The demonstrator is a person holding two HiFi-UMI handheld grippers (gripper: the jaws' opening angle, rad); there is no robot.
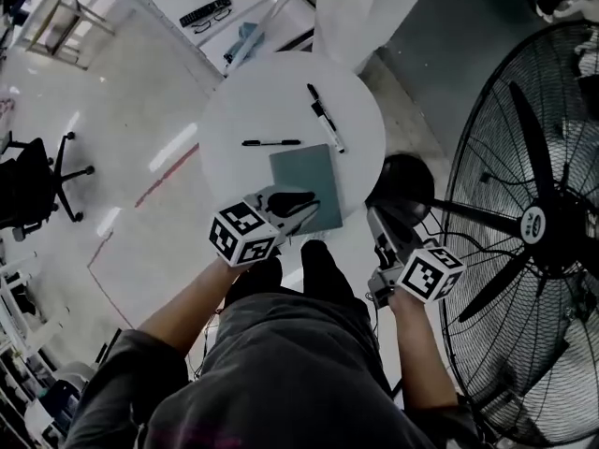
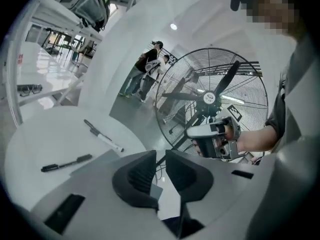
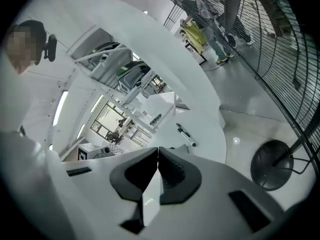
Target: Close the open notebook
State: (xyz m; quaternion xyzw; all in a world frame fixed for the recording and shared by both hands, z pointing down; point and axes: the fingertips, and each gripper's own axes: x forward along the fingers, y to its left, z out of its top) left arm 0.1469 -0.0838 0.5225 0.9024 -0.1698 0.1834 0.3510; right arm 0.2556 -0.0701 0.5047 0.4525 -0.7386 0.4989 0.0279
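Notebook (image 1: 306, 183): closed, cover down flat, no pages showing. Thin, rectangular, with a plain muted grey-green cover and no print to be made out. Lying flat on the round white surface (image 1: 253, 110), on the half nearest the person and a little right of its middle. Long sides running away from the near rim, turned slightly off square. Near short end reaching about to that rim; overhang impossible to judge. Near left corner covered in the head view.

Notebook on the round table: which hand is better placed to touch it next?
Left. The left gripper hangs at the notebook's near corner, jaws slightly apart, empty. The right gripper is off the table's edge, jaws together.
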